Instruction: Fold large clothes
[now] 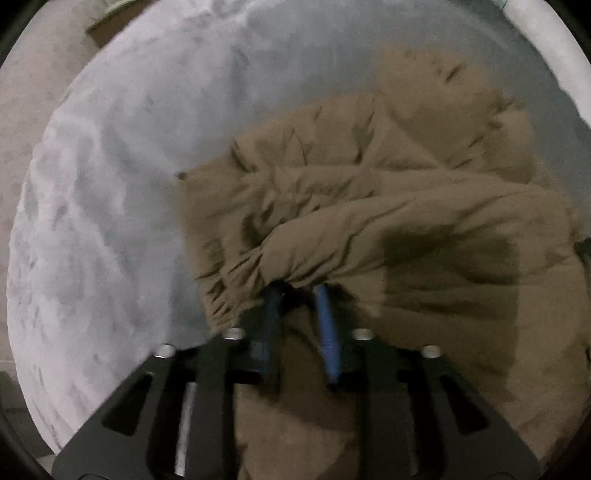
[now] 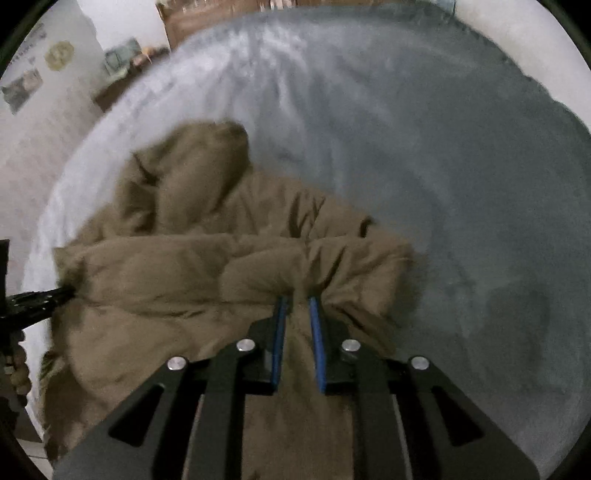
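Note:
A large brown padded coat lies rumpled on a grey fleecy bed cover. My left gripper is shut on a bunched edge of the coat, which is lifted and drapes over the blue pads. In the right wrist view the same coat spreads to the left, its hood towards the far side. My right gripper is shut on another bunch of the coat's edge. The left gripper shows at the left edge of that view, also in the fabric.
The grey cover stretches wide to the right and far side. A white pillow or headboard edge runs along the far right. A wall with pictures and wooden furniture stand beyond the bed at the left.

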### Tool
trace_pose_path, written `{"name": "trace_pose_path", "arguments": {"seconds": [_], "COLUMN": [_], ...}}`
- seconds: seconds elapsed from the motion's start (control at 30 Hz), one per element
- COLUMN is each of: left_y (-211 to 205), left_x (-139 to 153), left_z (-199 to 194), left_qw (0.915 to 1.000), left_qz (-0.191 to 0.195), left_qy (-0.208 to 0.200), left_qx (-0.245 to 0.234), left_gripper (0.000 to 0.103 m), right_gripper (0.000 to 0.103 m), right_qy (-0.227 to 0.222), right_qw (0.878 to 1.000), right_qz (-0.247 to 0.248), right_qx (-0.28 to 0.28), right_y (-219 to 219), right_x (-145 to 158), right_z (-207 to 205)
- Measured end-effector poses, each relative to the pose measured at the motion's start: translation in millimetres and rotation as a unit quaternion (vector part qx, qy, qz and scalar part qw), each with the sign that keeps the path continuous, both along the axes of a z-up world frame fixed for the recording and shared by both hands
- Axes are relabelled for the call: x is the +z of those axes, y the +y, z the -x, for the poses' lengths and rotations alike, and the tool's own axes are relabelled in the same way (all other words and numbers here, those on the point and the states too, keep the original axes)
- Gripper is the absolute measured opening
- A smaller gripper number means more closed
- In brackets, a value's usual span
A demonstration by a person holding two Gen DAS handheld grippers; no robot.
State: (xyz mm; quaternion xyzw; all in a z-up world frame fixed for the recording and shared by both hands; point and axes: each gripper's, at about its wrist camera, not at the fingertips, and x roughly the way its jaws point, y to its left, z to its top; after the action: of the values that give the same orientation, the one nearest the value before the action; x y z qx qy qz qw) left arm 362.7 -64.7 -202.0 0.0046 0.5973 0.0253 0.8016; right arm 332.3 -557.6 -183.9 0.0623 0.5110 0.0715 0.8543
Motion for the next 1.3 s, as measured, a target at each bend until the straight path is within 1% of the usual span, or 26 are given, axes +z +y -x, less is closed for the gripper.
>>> {"name": "trace_pose_path", "arguments": {"seconds": [0.03, 0.07, 0.1, 0.13, 0.2, 0.23, 0.27, 0.3, 0.37, 0.47, 0.57, 0.63, 0.7, 0.8, 0.97, 1.07, 1.1, 1.13, 1.23, 1.3], "left_y": [-0.6, -1.6, -3.6, -5.7, -12.7, -15.1, -17.7, -19.3, -19.2, -13.2, -10.0, -8.3, -12.7, -15.6, -12.0, -12.9, -13.3, -20.9, -28.9, -34.8], "left_x": [7.8, 16.7, 24.6, 26.1, 24.7, 20.3, 15.3, 8.0, -6.2, -19.3, -33.0, -36.9, -40.4, -43.3, -44.5, -46.1, -46.3, -47.4, -38.4, -32.5], "left_z": [5.9, 13.8, 24.1, 29.5, 40.9, 43.2, 44.5, 46.7, 45.8, 36.8, 28.1, 31.7, 31.9, 33.7, 36.8, 38.8, 39.8, 39.7, 45.3, 47.4], "left_qw": [0.9999, 0.9998, 0.9994, 0.9993, 0.9994, 0.9993, 0.9993, 0.9993, 0.9994, 0.9991, 0.9985, 0.9985, 0.9987, 0.9988, 0.9990, 0.9989, 0.9989, 0.9989, 0.9990, 0.9990], "left_qz": [0.000, 0.004, 0.017, 0.023, 0.021, 0.021, 0.019, 0.011, 0.008, 0.026, 0.039, 0.035, 0.021, 0.009, 0.016, 0.008, 0.005, 0.003, -0.001, -0.010], "left_qy": [-0.010, -0.021, -0.029, -0.028, -0.019, -0.015, -0.012, -0.005, 0.006, 0.021, 0.034, 0.038, 0.039, 0.036, 0.033, 0.031, 0.030, 0.030, 0.025, 0.017], "left_qx": [0.000, -0.001, -0.004, -0.008, -0.020, -0.027, -0.031, -0.034, -0.034, -0.026, -0.017, -0.019, -0.026, -0.031, -0.026, -0.033, -0.035, -0.035, -0.036, -0.041], "left_gripper": [0.041, 0.044, 0.044, 0.044, 0.038, 0.033, 0.030, 0.029, 0.025, 0.021, 0.020, 0.020, 0.019, 0.019, 0.019, 0.019, 0.019, 0.019, 0.019, 0.021], "right_gripper": [0.015, 0.015, 0.016, 0.016, 0.016, 0.016, 0.016, 0.016, 0.013, 0.012, 0.012, 0.012, 0.012, 0.012, 0.012, 0.012, 0.012, 0.012, 0.013, 0.017], "right_qy": [-0.007, -0.011, -0.010, -0.005, 0.006, 0.012, 0.022, 0.030, 0.047, 0.078, 0.093, 0.100, 0.106, 0.110, 0.105, 0.102, 0.102, 0.101, 0.100, 0.093], "right_qw": [1.000, 1.000, 1.000, 1.000, 1.000, 1.000, 1.000, 0.999, 0.999, 0.997, 0.995, 0.994, 0.993, 0.992, 0.992, 0.992, 0.993, 0.993, 0.994, 0.995], "right_qz": [0.000, 0.000, -0.004, -0.002, 0.012, 0.015, 0.017, 0.019, 0.025, 0.017, 0.027, 0.041, 0.056, 0.065, 0.067, 0.066, 0.065, 0.063, 0.049, 0.028], "right_qx": [0.000, -0.001, -0.002, -0.002, -0.003, 0.000, 0.003, 0.005, 0.005, -0.008, -0.014, -0.011, -0.006, -0.003, -0.006, -0.008, -0.010, -0.011, -0.021, -0.032], "right_y": [-1.3, -2.4, -2.5, -0.7, 4.4, 8.8, 14.0, 20.6, 25.4, 24.8, 28.5, 33.6, 41.6, 50.3, 55.7, 56.6, 55.8, 51.4, 44.4, 39.0], "right_x": [6.4, 10.3, 12.4, 11.0, 4.1, -0.9, -8.9, -15.9, -32.6, -52.9, -63.3, -67.4, -71.8, -76.5, -77.4, -78.1, -78.2, -78.6, -74.8, -68.1], "right_z": [9.0, 17.1, 28.4, 37.0, 50.3, 55.5, 59.1, 56.7, 52.2, 38.4, 30.5, 27.5, 22.7, 15.4, 14.1, 15.0, 16.3, 27.7, 34.2, 44.0]}}
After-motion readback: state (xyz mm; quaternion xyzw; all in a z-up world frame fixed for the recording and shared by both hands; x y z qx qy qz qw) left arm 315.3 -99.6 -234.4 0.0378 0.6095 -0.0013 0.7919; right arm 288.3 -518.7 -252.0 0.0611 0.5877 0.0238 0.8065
